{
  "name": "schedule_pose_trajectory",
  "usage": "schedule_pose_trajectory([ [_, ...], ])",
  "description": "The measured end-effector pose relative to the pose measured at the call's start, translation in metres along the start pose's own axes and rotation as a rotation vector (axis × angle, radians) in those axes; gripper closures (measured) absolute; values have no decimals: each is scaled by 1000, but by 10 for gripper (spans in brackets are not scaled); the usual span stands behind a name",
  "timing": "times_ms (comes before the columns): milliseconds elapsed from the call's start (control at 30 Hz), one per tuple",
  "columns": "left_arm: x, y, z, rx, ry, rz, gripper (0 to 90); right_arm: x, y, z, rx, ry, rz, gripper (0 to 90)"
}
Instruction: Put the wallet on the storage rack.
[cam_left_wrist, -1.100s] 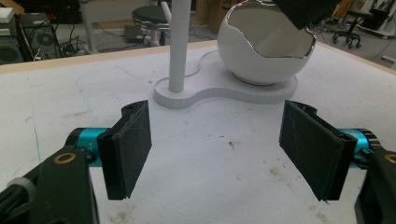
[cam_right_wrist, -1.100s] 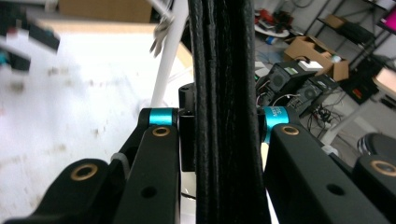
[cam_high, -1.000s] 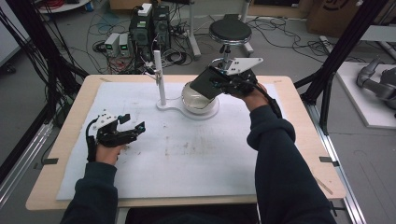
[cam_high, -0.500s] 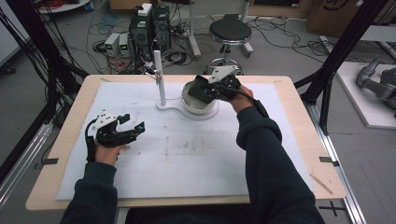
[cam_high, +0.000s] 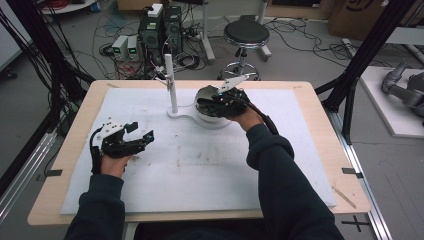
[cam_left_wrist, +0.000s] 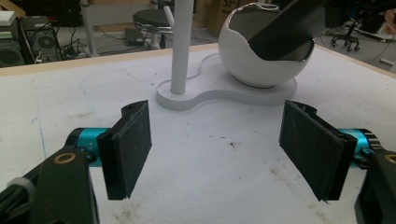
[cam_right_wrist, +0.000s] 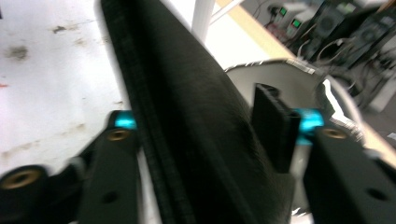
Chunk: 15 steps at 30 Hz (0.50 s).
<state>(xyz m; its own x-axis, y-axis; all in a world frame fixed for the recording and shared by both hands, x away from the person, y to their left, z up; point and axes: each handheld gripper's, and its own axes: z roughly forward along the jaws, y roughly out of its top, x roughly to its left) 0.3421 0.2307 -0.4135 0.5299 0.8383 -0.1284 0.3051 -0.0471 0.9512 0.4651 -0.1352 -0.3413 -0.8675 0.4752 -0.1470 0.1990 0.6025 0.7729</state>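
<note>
while the black pad (cam_right_wrist: 196, 121) leans inside the bowl (cam_left_wrist: 243, 60), placement looks nearly done: right tongs (cam_high: 220, 100), just opening, flank it unpressed; withdrawal remains. left tongs (cam_left_wrist: 219, 149) rest spread, well short of the bowl.

Even, soft overhead light is seen on the white surface (cam_high: 200, 165); shadows are faint. The right gripper view is motion-blurred and defocused up close; slight glare on bowl (cam_left_wrist: 261, 60).
</note>
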Motion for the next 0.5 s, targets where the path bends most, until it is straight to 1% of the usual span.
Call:
schedule_pose_trajectory([
  [100,1,0,-1,-4,5,0,252,4,1,-2,-3,35,3,428],
  [200,2,0,-2,-4,8,-3,252,9,4,-6,-19,45,-5,414],
  [300,2,0,-2,-5,12,-5,252,13,7,-10,-26,50,-20,422],
  [367,2,1,-2,-5,11,-5,252,16,8,-15,-36,61,-34,456],
  [500,2,1,-2,-7,11,-2,252,16,9,-20,-50,68,-35,519],
])
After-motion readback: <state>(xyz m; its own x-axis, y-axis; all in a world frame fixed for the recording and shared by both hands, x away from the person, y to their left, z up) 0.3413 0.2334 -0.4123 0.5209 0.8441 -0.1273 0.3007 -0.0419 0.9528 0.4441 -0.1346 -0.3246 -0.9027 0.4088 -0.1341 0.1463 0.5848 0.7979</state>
